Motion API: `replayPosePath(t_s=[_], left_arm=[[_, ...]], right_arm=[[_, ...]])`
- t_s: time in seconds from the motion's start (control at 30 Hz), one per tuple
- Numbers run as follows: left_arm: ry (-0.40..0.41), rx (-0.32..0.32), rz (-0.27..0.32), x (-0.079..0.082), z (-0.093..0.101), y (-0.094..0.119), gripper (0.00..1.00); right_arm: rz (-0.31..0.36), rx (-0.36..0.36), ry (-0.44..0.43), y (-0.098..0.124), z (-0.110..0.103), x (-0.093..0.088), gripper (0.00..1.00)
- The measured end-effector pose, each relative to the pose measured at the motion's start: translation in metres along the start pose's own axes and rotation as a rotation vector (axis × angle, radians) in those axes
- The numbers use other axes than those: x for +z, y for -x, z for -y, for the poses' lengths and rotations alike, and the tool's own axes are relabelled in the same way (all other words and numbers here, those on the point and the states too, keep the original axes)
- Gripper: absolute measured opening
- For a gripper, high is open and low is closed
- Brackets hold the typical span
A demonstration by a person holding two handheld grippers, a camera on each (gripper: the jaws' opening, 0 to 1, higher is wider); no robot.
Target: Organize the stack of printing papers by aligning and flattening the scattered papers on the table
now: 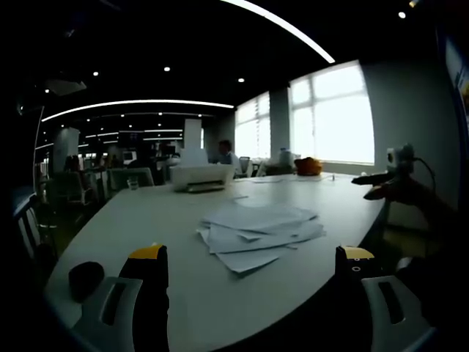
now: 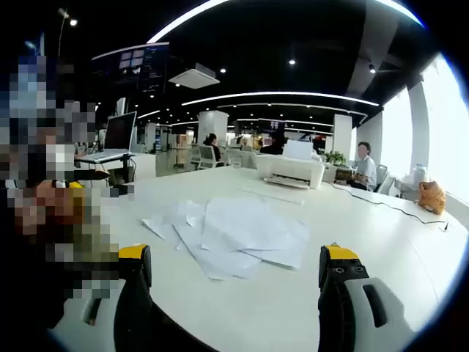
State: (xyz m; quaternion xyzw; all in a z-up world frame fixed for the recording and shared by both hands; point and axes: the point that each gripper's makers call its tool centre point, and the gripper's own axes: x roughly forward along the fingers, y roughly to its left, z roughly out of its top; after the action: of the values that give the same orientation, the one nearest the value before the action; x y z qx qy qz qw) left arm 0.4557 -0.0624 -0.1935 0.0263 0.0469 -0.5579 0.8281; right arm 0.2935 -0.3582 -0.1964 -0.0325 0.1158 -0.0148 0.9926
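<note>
White papers point(image 1: 260, 233) lay scattered in loose overlapping heap on pale table point(image 1: 146, 220), centre frame in left gripper view, well ahead of left gripper point(image 1: 253, 268), fingers point(image 1: 150, 257) spread wide, holding nothing. Right gripper view: papers point(image 2: 234, 235) at centre, beyond and between yellow-tipped fingers point(image 2: 338, 257) of right gripper point(image 2: 236, 268), also wide apart, empty. Printer point(image 2: 289, 172) stood behind heap.

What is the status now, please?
Left gripper open, right gripper open, both empty. Papers scattered on table, untouched. Nothing in the way.
</note>
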Motion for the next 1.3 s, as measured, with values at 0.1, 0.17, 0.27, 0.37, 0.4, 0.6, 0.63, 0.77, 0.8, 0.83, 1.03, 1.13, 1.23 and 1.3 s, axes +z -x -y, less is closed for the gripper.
replayPosePath(t_s=[0.1,0.17,0.27,0.37,0.4,0.6,0.63,0.77,0.8,0.83,1.03,1.13,1.23,1.3], left_arm=[[-0.001,0.002,0.003,0.001,-0.001,0.001,0.97],[-0.003,0.006,0.004,0.001,-0.001,0.001,0.97],[-0.003,0.007,0.006,0.002,-0.002,0.001,0.97],[-0.006,0.008,0.002,0.001,-0.001,0.001,0.97],[-0.007,0.007,0.002,0.001,-0.001,0.001,0.97],[-0.007,0.005,0.005,0.002,0.000,0.000,0.97],[-0.007,0.006,0.006,0.002,-0.001,0.001,0.97],[-0.020,0.020,0.021,0.004,-0.002,0.002,0.97],[-0.020,0.021,0.020,0.004,-0.002,0.001,0.97],[-0.017,0.019,0.019,0.004,-0.002,0.001,0.97],[-0.016,0.015,0.020,0.004,-0.001,0.001,0.97],[-0.014,0.014,0.022,0.005,0.000,0.001,0.97],[-0.014,0.014,0.025,0.005,-0.001,0.002,0.97],[-0.013,0.013,0.029,0.006,-0.001,0.002,0.97]], right_arm=[[0.013,-0.006,-0.004,-0.001,0.001,0.004,0.90],[0.016,0.002,-0.010,-0.001,-0.001,0.005,0.90],[0.018,0.002,-0.008,-0.003,-0.002,0.006,0.90],[0.018,0.006,-0.009,-0.003,-0.003,0.006,0.90],[0.019,0.006,-0.011,-0.003,-0.003,0.006,0.90],[0.019,0.012,-0.017,-0.007,-0.004,0.008,0.90],[0.020,0.015,-0.015,-0.008,-0.005,0.008,0.90],[0.020,0.026,0.001,-0.011,-0.010,0.011,0.90],[0.021,0.026,0.002,-0.011,-0.010,0.011,0.90],[0.022,0.028,0.001,-0.012,-0.010,0.012,0.90],[0.036,0.038,0.001,-0.020,-0.013,0.018,0.90],[0.035,0.043,0.004,-0.025,-0.014,0.019,0.90],[0.036,0.047,0.001,-0.028,-0.015,0.020,0.90],[0.034,0.052,0.002,-0.031,-0.017,0.019,0.90]])
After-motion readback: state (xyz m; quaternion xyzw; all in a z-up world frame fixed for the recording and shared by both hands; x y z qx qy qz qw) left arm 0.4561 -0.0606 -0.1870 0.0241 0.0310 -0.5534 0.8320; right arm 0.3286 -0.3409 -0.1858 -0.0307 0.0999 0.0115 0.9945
